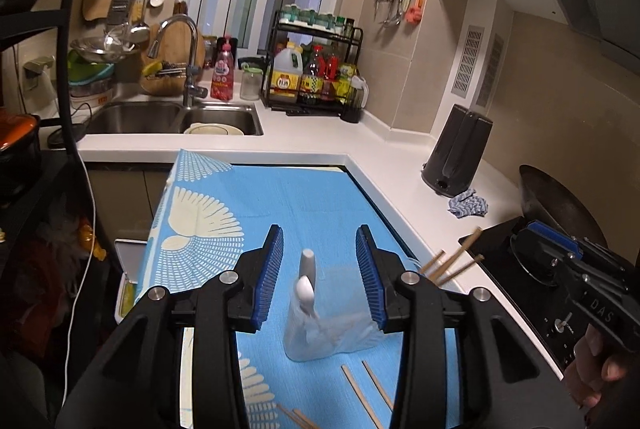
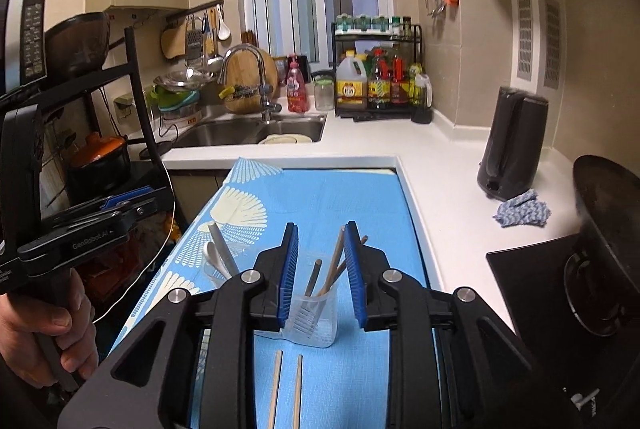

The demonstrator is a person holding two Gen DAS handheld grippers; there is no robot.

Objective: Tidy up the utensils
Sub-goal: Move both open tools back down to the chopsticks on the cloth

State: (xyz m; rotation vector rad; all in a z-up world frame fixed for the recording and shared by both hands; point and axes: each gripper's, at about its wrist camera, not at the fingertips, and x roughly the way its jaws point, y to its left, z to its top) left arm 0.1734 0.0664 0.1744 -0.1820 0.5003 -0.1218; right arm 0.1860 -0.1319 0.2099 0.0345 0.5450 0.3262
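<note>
A blue patterned mat [image 1: 280,197] covers the table. In the left wrist view a clear cup [image 1: 320,333] with white spoons [image 1: 306,285] stands between my open left gripper's [image 1: 319,277] fingers. Loose wooden chopsticks [image 1: 368,393] lie in front of it. In the right wrist view a second clear cup [image 2: 314,313] holding several chopsticks [image 2: 334,269] stands between my open right gripper's [image 2: 321,273] fingers. Two loose chopsticks [image 2: 286,389] lie on the mat [image 2: 320,197] below it. The spoon cup [image 2: 218,265] stands to its left. Neither gripper holds anything.
White counter [image 1: 400,165] borders the mat on the right and far side. A black kettle [image 1: 458,157], a blue rag [image 1: 468,207], a black stove [image 1: 532,293] with a wok [image 1: 560,205] sit right. A sink [image 1: 172,117] and a bottle rack [image 1: 316,69] are at the back.
</note>
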